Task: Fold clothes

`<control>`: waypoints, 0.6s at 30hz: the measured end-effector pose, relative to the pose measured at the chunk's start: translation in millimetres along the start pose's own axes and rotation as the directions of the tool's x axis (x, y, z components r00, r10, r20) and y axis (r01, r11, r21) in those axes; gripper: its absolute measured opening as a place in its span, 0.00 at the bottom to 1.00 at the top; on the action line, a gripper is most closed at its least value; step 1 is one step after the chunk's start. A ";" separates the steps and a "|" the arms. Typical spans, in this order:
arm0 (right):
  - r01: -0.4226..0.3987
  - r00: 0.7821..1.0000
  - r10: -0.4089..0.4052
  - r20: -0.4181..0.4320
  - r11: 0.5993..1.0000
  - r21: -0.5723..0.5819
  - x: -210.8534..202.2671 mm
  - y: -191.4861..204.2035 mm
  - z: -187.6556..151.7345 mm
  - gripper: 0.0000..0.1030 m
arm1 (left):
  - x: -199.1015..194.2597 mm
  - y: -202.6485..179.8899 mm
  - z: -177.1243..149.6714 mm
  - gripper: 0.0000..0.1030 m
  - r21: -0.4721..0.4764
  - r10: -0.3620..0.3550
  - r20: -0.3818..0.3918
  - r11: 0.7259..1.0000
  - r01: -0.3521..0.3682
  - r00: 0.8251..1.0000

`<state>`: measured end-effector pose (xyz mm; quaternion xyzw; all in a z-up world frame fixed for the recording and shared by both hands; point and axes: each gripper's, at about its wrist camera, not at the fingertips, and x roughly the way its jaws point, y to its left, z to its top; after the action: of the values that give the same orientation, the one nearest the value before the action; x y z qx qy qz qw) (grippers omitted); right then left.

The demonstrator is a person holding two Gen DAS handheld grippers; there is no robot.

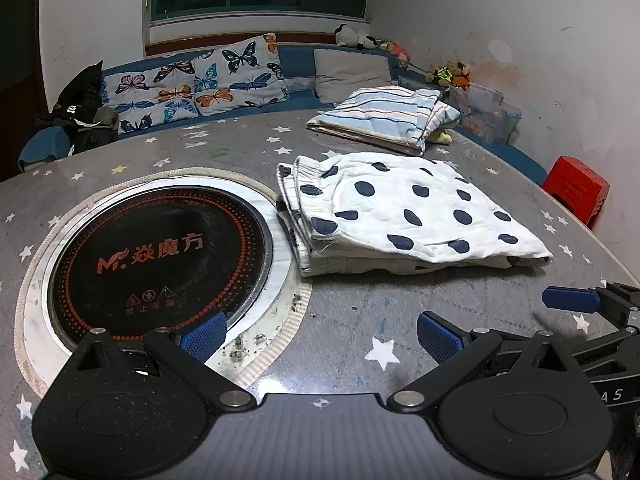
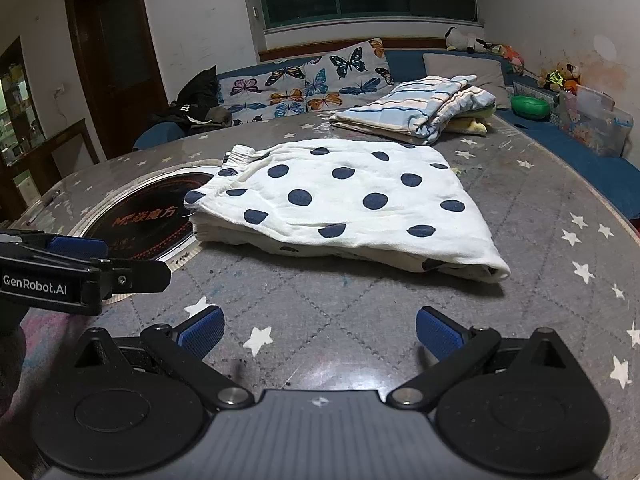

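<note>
A white garment with dark blue dots (image 1: pixel 404 212) lies folded flat on the grey star-patterned table (image 1: pixel 352 320); it also shows in the right wrist view (image 2: pixel 352 200). Behind it lies a folded striped blue and white garment (image 1: pixel 384 116), also in the right wrist view (image 2: pixel 424 104). My left gripper (image 1: pixel 320 338) is open and empty, low over the table, in front of the dotted garment and to its left. My right gripper (image 2: pixel 320 334) is open and empty, just in front of the dotted garment. Each gripper shows at the edge of the other's view.
A round black induction cooktop (image 1: pixel 160 260) is set into the table left of the dotted garment. A blue sofa with butterfly pillows (image 1: pixel 200 80) and soft toys runs behind the table. A red stool (image 1: pixel 576 188) stands at the right. A clear storage box (image 2: pixel 592 124) sits on the sofa.
</note>
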<state>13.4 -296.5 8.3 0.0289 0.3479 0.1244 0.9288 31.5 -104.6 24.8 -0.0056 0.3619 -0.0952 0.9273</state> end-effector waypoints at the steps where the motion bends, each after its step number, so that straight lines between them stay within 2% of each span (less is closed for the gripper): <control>1: -0.001 1.000 0.001 0.000 1.000 -0.001 0.1 0.5 0.4 1.00 | -0.2 0.1 0.1 1.00 0.001 0.001 0.000 1.000 -0.001 1.000; 18: -0.014 1.000 0.013 -0.020 1.000 -0.016 8.9 5.2 5.4 1.00 | 6.8 1.5 5.6 1.00 0.006 0.006 -0.014 1.000 -0.006 1.000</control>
<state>22.2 -289.1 7.5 0.0227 0.3558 0.1337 0.9247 40.4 -104.6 24.3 -0.0012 0.3681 -0.0936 0.9251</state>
